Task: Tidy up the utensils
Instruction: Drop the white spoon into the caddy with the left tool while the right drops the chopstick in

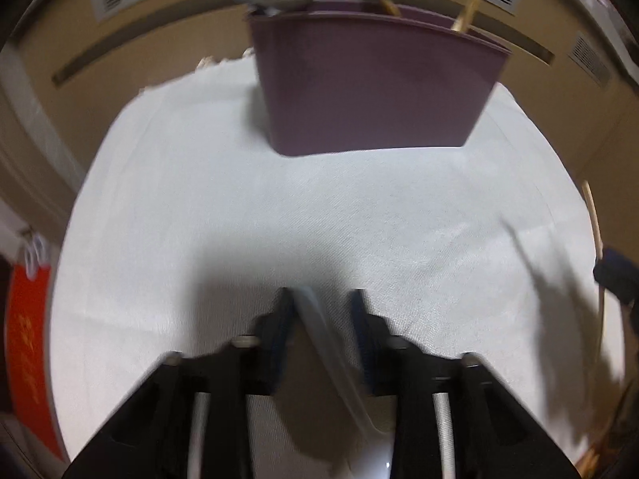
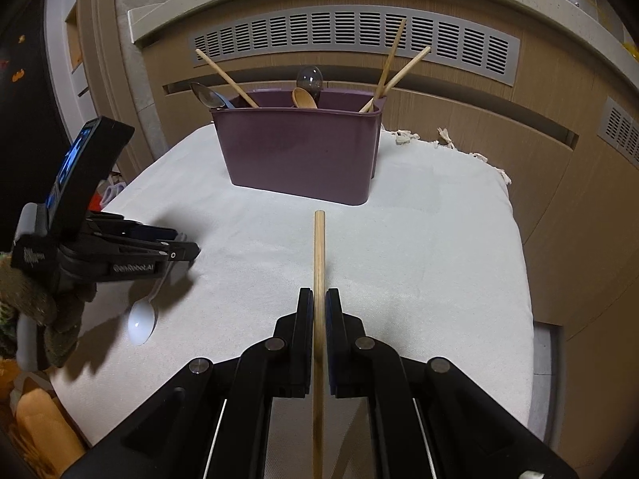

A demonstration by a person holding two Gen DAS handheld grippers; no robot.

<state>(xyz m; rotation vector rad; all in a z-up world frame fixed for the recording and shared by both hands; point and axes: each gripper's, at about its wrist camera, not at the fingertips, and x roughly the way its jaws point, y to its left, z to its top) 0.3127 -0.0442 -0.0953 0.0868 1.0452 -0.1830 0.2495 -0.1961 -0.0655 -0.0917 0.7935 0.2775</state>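
A purple utensil holder [image 2: 301, 151] stands at the far side of the white cloth [image 2: 419, 259], holding spoons and wooden chopsticks; it also shows in the left wrist view [image 1: 375, 84]. My right gripper [image 2: 318, 299] is shut on a wooden chopstick [image 2: 319, 255] that points toward the holder. My left gripper [image 1: 321, 303] holds a clear plastic spoon [image 1: 319, 335] between its fingers; from the right wrist view the left gripper [image 2: 187, 253] is at the left above the cloth, with the spoon [image 2: 141, 321] hanging down by its handle.
A wooden cabinet with grey vent grilles [image 2: 355, 40] runs behind the table. The cloth's fringed edge [image 2: 447, 139] is at the back right. An orange object [image 2: 44, 431] lies beyond the table's left edge.
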